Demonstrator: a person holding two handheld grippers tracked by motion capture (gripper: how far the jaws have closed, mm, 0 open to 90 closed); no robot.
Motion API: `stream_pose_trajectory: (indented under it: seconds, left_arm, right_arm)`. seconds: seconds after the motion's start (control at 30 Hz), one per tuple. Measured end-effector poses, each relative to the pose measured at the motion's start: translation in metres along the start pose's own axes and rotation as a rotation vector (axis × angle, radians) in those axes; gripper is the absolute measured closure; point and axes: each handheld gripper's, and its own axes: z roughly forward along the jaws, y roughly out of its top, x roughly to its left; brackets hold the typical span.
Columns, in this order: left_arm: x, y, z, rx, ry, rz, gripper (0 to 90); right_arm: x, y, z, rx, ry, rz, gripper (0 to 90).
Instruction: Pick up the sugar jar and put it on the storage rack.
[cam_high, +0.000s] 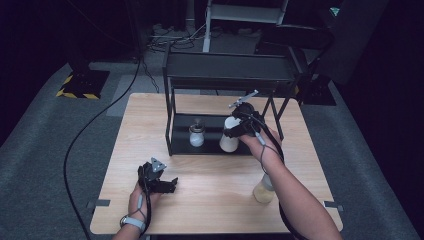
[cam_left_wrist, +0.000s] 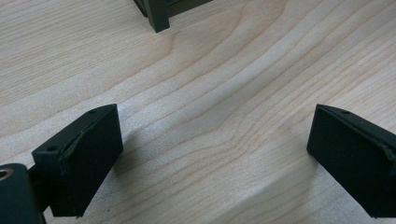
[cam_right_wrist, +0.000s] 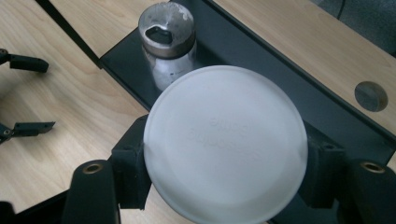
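Note:
A white round-lidded container (cam_high: 229, 139) hangs at the front edge of the black rack's lower shelf (cam_high: 210, 148), with my right gripper (cam_high: 239, 127) shut on it from above. In the right gripper view its white lid (cam_right_wrist: 225, 141) sits between the two jaws. A small glass jar with a metal lid (cam_high: 196, 135) stands on that shelf to the left; its lid (cam_right_wrist: 166, 27) shows just beyond the container. My left gripper (cam_high: 170, 186) rests low over the wooden table (cam_high: 210, 200), open, with bare wood between its fingers (cam_left_wrist: 84, 163).
The black two-level rack (cam_high: 227, 75) stands at the table's back half; one leg (cam_left_wrist: 158, 16) shows ahead of the left gripper. A bottle of yellowish liquid (cam_high: 263, 190) stands front right beside the right forearm. A round hole (cam_right_wrist: 371, 96) marks the tabletop behind the rack.

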Motion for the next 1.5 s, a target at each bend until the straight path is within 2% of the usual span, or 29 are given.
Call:
stream_pose_trajectory:
  seconds: [0.33, 0.67, 0.73, 0.83, 1.0, 1.13, 1.3, 1.5]
  left_arm:
    - [0.000, 0.000, 0.000, 0.001, -0.001, 0.000, 3.5]
    - [0.000, 0.000, 0.000, 0.001, -0.002, 0.000, 3.5]
    - [0.001, 0.000, 0.000, 0.001, -0.002, 0.000, 3.4]
    - [0.000, 0.000, 0.000, 0.001, -0.002, 0.001, 3.5]
    - [0.001, 0.000, 0.000, 0.001, -0.002, 0.001, 3.4]
    - [0.001, 0.000, 0.000, 0.001, -0.002, 0.001, 3.4]
    - [0.001, 0.000, 0.000, 0.001, -0.002, 0.001, 3.4]
    - [0.001, 0.000, 0.000, 0.001, -0.003, 0.001, 3.4]
  right_arm:
    - [-0.005, 0.023, 0.024, 0.003, -0.004, 0.010, 33.6]
    - [-0.011, 0.037, 0.055, 0.026, 0.008, 0.059, 33.5]
    - [-0.010, 0.039, 0.060, 0.040, -0.002, 0.060, 33.5]
    - [-0.012, 0.040, 0.067, 0.047, -0.004, 0.080, 33.5]
    - [-0.015, 0.038, 0.075, 0.060, -0.013, 0.080, 33.5]
    - [-0.019, 0.035, 0.083, 0.076, -0.015, 0.105, 33.5]
    - [-0.024, 0.030, 0.085, 0.072, -0.009, 0.126, 33.5]
    - [-0.025, 0.031, 0.085, 0.079, -0.004, 0.122, 32.6]
